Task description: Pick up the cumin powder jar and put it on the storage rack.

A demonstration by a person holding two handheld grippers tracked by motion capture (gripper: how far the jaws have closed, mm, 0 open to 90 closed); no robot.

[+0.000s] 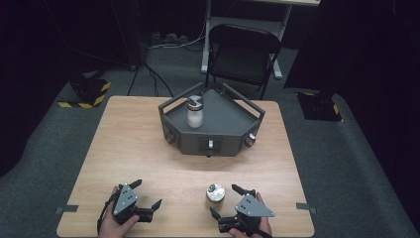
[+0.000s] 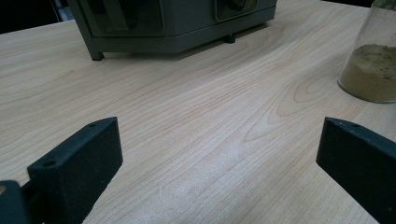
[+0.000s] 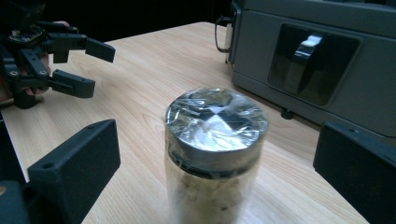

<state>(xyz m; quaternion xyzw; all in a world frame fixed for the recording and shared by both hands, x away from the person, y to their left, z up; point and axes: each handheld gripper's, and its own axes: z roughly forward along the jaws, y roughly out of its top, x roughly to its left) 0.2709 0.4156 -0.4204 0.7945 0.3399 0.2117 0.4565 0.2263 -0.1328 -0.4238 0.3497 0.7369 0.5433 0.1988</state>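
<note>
1. The right gripper (image 1: 225, 201) sits at the near right part of the wooden table (image 1: 133, 148), held by the person's right hand (image 1: 257, 225). Its jaws stand wide apart and hold nothing.
2. A glass jar with a shiny lid (image 1: 215, 194) stands upright on the table just beside the right gripper, at the mouth of its jaws. In the right gripper view the jar (image 3: 212, 154) rises between the two black jaws, with clear gaps on either side, so neither jaw touches it.
3. The jar holds a brownish powder, seen through the glass in the left gripper view (image 2: 371, 60), where it stands at the far right edge.
4. The left gripper (image 1: 148, 194) lies at the near left part of the table in the person's left hand (image 1: 116, 225). Its jaws are also spread wide and empty, with bare wood between them.
5. In the right gripper view the left gripper (image 3: 88, 67) shows farther off at the upper left, jaws parted.
6. A grey angular tray stand (image 1: 228, 119) sits at the far middle of the table, well apart from both grippers.
7. On that stand, toward its left side, a second jar with white contents (image 1: 194, 112) stands upright.
8. A black folding chair (image 1: 242, 52) stands on the carpet beyond the table.
</note>
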